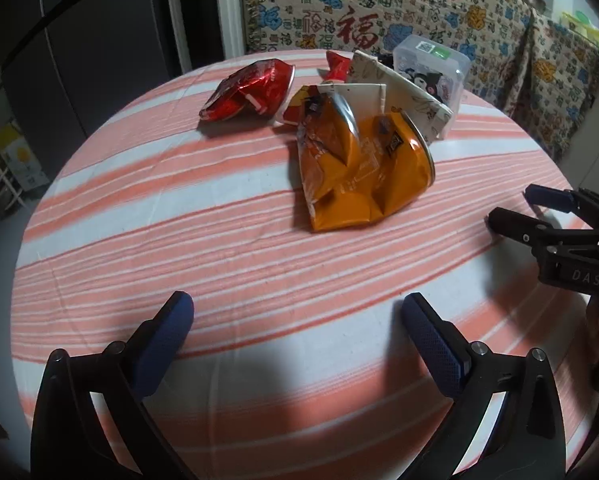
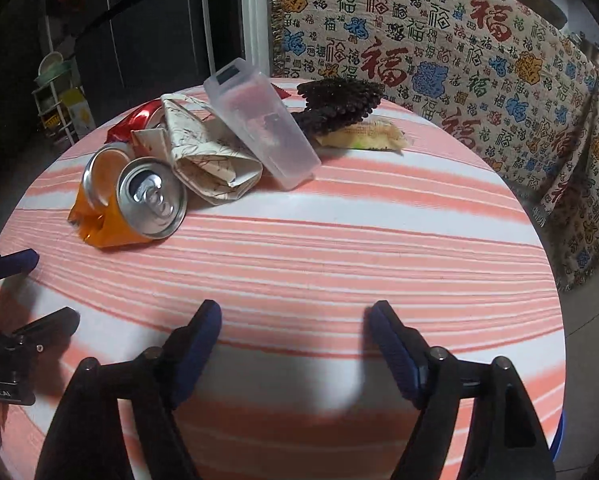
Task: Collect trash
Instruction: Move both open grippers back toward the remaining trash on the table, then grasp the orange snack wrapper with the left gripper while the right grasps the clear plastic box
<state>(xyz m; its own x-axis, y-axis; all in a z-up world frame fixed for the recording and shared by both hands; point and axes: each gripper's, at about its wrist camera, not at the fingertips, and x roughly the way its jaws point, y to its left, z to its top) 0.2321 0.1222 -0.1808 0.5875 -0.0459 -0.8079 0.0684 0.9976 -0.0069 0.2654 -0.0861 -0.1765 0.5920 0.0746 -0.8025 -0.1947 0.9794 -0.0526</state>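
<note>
Left wrist view first: my left tool (image 1: 297, 312) sits at the bottom of the frame, fingers spread wide, nothing between them, just striped cloth on the bench (image 1: 139, 208). The orange can (image 1: 363, 164) is straight ahead, a bit right of centre, crushed and creased, thin shiny metal. Its long axis runs roughly left-right across the frame, rim toward the right. Behind it, upper left, there's a squashed red can (image 1: 247, 94), plus folded paper (image 1: 399, 92) and a clear box (image 1: 431, 66) at upper centre. My right tool (image 1: 511, 212) pokes in from the right edge, also released.

Right wrist view: right tool (image 2: 293, 320) at the bottom, open and empty. Here the orange can (image 2: 135, 200) is off to the upper left with its lid facing me, so I'd say the left tool has the straighter line to it. Paper (image 2: 211, 160) and box (image 2: 259, 128) lean together at upper centre, with a dark spiky thing (image 2: 339, 104) and a crumpled yellowish wrapper (image 2: 363, 138) behind them.
</note>
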